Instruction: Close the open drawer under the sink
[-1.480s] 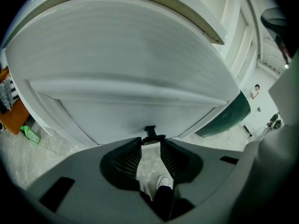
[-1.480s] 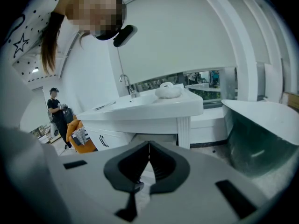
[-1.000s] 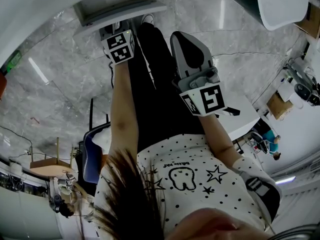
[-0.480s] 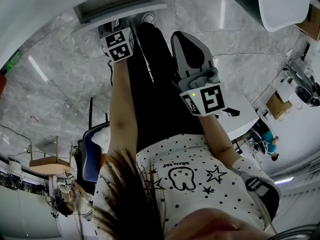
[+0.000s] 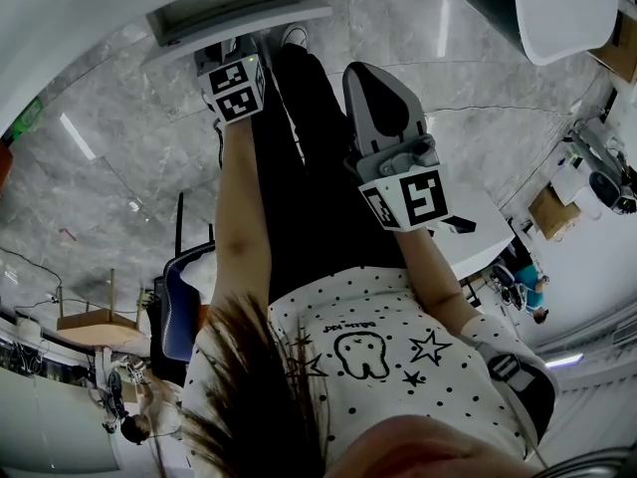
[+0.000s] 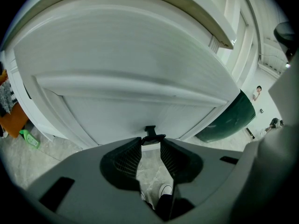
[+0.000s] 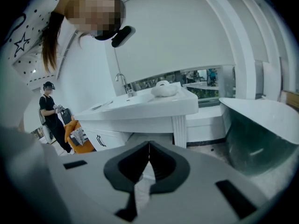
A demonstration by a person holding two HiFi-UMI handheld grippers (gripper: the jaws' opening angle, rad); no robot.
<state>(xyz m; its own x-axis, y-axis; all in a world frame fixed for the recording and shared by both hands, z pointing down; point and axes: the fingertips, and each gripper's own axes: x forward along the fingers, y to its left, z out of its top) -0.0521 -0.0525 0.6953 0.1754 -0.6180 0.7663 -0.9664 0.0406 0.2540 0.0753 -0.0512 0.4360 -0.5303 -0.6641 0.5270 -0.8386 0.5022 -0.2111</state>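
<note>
The white drawer (image 5: 239, 13) stands pulled out from under the white counter (image 5: 70, 18) at the top of the head view. My left gripper (image 5: 234, 88) is right in front of it. In the left gripper view the flat drawer front (image 6: 135, 101) fills the picture, and the small black handle (image 6: 150, 135) sits between the tips of the left gripper (image 6: 151, 146), which is shut on it. My right gripper (image 5: 398, 172) hangs beside the person's dark trousers, away from the drawer. The right gripper (image 7: 149, 148) has its jaws together with nothing in them.
A dark green tub (image 6: 229, 122) stands right of the cabinet; a green bottle (image 6: 29, 138) lies on the floor at its left. Another white vanity (image 7: 140, 108), a tub (image 7: 261, 129) and a standing person (image 7: 50, 118) show in the right gripper view. A blue chair (image 5: 184, 307) is behind.
Hardly anything differs: both grippers keep their places, with the left gripper only a touch closer to the drawer. The drawer looks equally far out.
</note>
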